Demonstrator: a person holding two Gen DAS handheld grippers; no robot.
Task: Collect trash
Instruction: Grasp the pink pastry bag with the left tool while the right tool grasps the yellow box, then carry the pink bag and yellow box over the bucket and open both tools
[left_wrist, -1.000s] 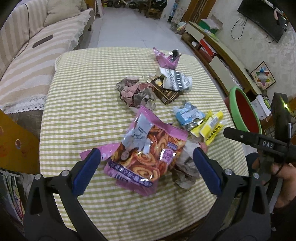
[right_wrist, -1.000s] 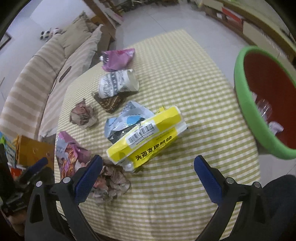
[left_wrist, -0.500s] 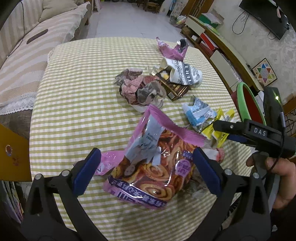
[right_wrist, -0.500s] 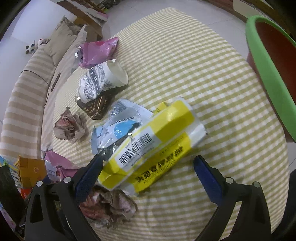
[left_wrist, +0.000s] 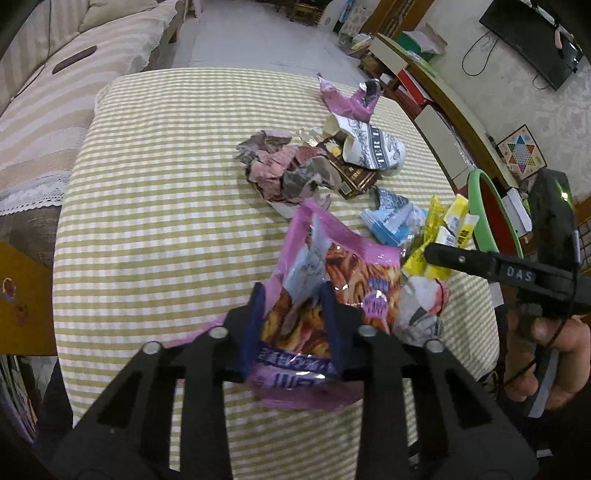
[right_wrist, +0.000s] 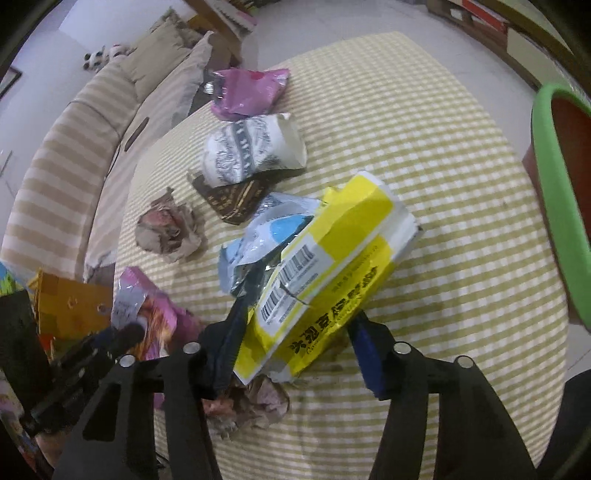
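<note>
The pink snack bag (left_wrist: 332, 280) lies at the near edge of the checked tablecloth (left_wrist: 166, 221), its lower end pinched between the blue pads of the left gripper (left_wrist: 293, 325), whose jaws have just been closing and now clench the bag. Just right of it, the yellow wrapper (right_wrist: 332, 273) rests on a blue-and-white wrapper (right_wrist: 266, 236) and a crumpled paper ball (right_wrist: 251, 402); the right gripper (right_wrist: 299, 343) has just been closing around the yellow wrapper, with both pads pressing its sides. Farther back on the cloth sit a second crumpled paper wad (right_wrist: 170, 229), a dark brown wrapper (right_wrist: 236, 199) under a squashed printed paper cup (right_wrist: 251, 151), and a small pink wrapper (right_wrist: 251, 92) at the far edge. A green-rimmed red bin (right_wrist: 554, 206) stands just off the table's right side. A striped sofa (left_wrist: 44, 103) runs along the left, and a hand (left_wrist: 543, 354) holds the right gripper's handle
</note>
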